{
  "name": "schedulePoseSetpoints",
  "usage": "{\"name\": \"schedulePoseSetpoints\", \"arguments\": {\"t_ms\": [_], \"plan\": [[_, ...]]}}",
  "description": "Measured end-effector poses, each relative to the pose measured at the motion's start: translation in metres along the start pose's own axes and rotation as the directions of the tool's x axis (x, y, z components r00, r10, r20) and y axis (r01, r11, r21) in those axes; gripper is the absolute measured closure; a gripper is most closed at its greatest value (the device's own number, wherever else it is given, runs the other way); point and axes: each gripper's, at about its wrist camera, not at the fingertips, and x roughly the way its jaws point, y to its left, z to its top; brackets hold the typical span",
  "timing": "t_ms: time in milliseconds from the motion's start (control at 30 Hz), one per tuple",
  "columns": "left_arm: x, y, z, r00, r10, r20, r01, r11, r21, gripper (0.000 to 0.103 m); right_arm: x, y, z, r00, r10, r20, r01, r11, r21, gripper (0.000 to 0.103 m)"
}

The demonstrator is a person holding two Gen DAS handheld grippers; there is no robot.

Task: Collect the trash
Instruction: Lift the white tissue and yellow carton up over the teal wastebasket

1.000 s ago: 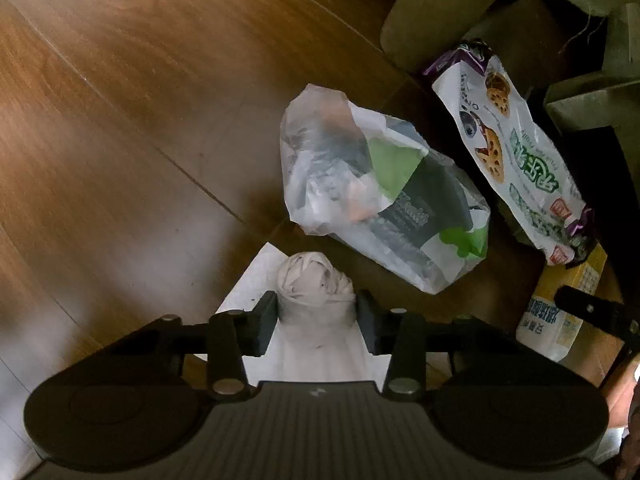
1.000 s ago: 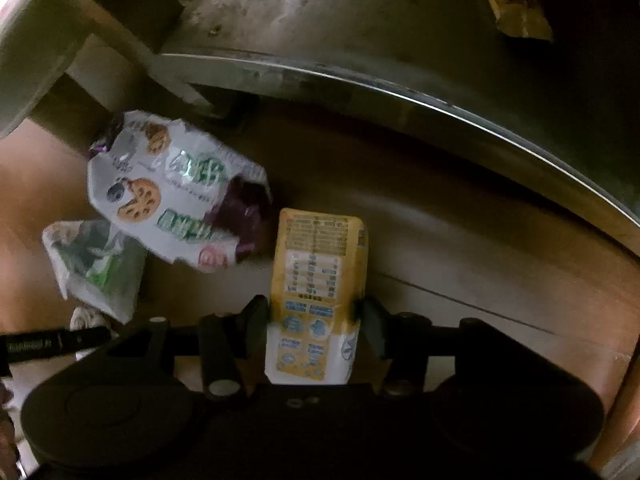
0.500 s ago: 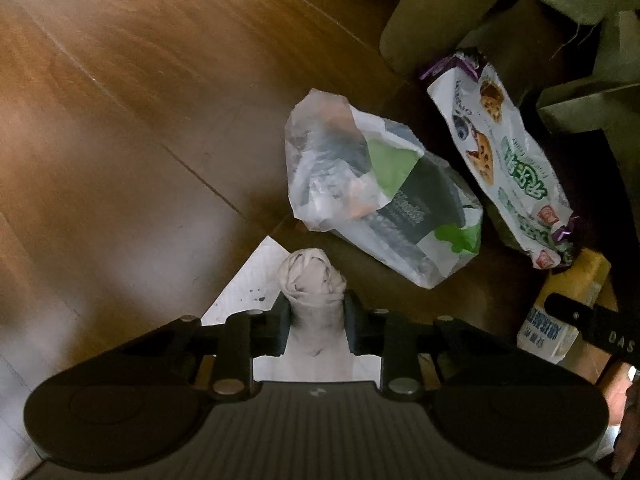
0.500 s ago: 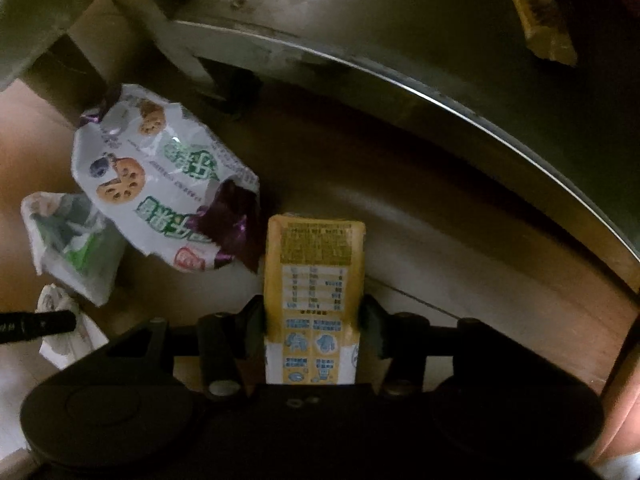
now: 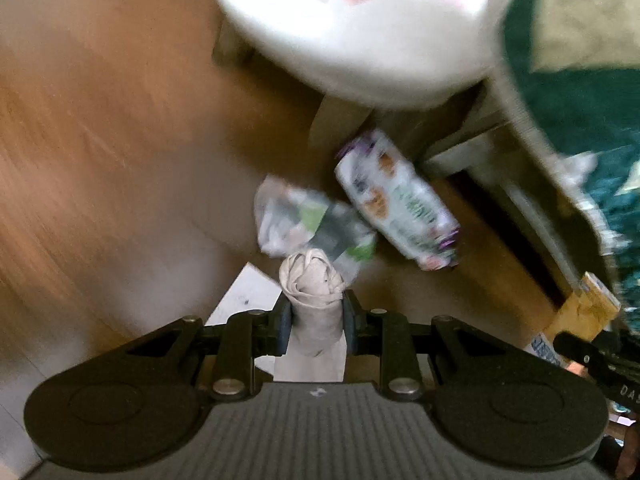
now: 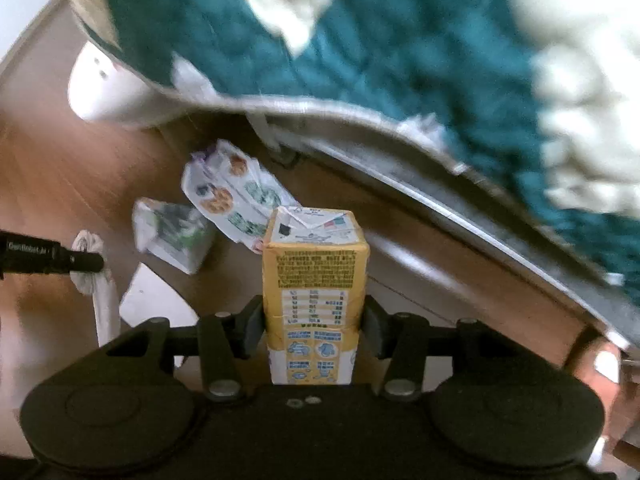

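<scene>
My left gripper (image 5: 313, 320) is shut on a crumpled white tissue wad (image 5: 314, 284) and holds it above the wooden floor. My right gripper (image 6: 314, 320) is shut on a yellow drink carton (image 6: 314, 276), lifted off the floor. A clear plastic bag with green and grey print (image 5: 316, 228) and a white cookie wrapper (image 5: 400, 204) lie on the floor ahead, both also in the right wrist view, the bag (image 6: 172, 236) left of the wrapper (image 6: 236, 196). The left gripper with the tissue (image 6: 86, 248) shows at the left of that view.
A white sheet of paper (image 5: 244, 296) lies on the floor under the left gripper. A bed with a teal and cream blanket (image 6: 400, 60) and a metal-edged frame (image 6: 460, 216) overhangs on the right. A white rounded object (image 5: 352, 28) stands at the top.
Both grippers have risen well above the floor with the tissue and the carton held. The bag and wrapper look smaller and farther. The bed's blanket has come into view.
</scene>
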Motion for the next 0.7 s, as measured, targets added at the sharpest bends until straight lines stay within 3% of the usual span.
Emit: {"name": "schedulePoseSetpoints", "arguments": {"t_ms": [133,300,700], "plan": [[-0.057,-0.012,0.005,0.995,-0.031,0.094,0.029,0.999,0.027,0.078,-0.062,0.005,-0.003,0.996,0.006,0.090,-0.005,1.000,-0.012,0.053],[-0.134,-0.034,0.011,0.971,-0.073,0.226,0.057,0.996,0.073,0.078,-0.136,0.014,-0.010,0.981,0.019,0.195,-0.016,1.000,-0.017,0.053],[-0.314,-0.098,-0.011,0.873,-0.202,0.444,0.109,0.968,0.225,0.078,-0.304,0.027,-0.038,0.901,0.046,0.431,-0.014,0.997,-0.078,0.053]]}}
